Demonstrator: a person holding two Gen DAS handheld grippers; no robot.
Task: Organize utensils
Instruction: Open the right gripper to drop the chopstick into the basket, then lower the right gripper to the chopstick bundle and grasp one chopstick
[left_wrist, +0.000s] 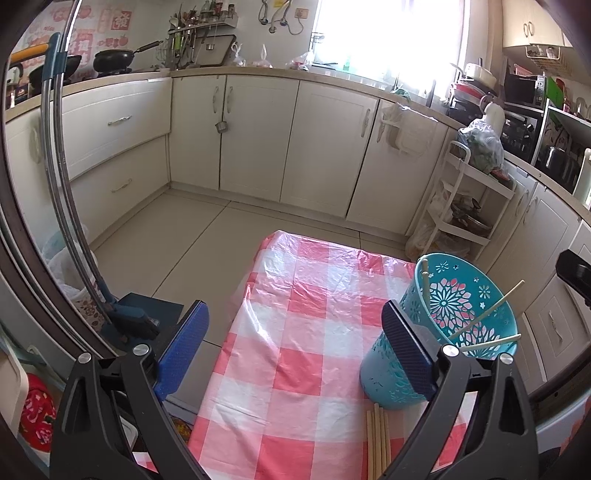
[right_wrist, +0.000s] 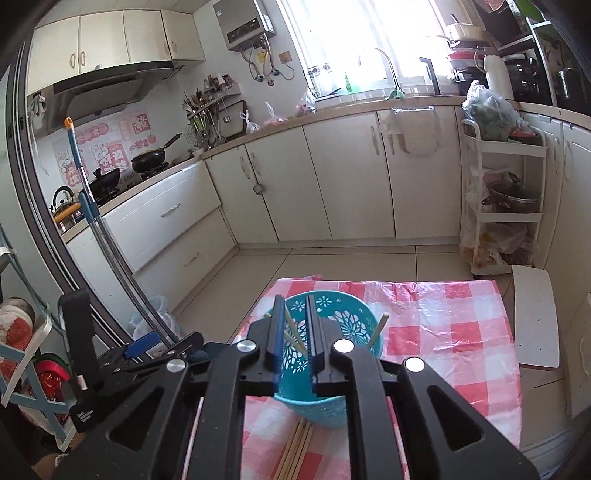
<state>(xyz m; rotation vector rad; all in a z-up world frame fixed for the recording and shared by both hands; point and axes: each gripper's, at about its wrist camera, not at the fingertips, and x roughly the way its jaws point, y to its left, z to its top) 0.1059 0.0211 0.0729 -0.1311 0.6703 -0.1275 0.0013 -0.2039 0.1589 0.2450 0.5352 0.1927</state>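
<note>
A teal perforated utensil holder (left_wrist: 443, 332) stands on the red-and-white checked tablecloth (left_wrist: 295, 350); it also shows in the right wrist view (right_wrist: 332, 332). Wooden chopsticks (left_wrist: 484, 319) lean inside it. Several more chopsticks (left_wrist: 378, 439) lie flat on the cloth in front of the holder, also in the right wrist view (right_wrist: 295, 446). My left gripper (left_wrist: 295, 343) is wide open and empty, above the cloth left of the holder. My right gripper (right_wrist: 297, 332) hovers above the holder's near rim, its jaws a narrow gap apart with nothing held; a chopstick in the holder (right_wrist: 295, 338) shows between them.
The small table stands on a tiled kitchen floor, with white cabinets (left_wrist: 258, 140) beyond. A mop (left_wrist: 62, 184) leans at the left. A white storage trolley (left_wrist: 469, 206) stands at the right. A white board (right_wrist: 535, 317) lies beside the table's right edge.
</note>
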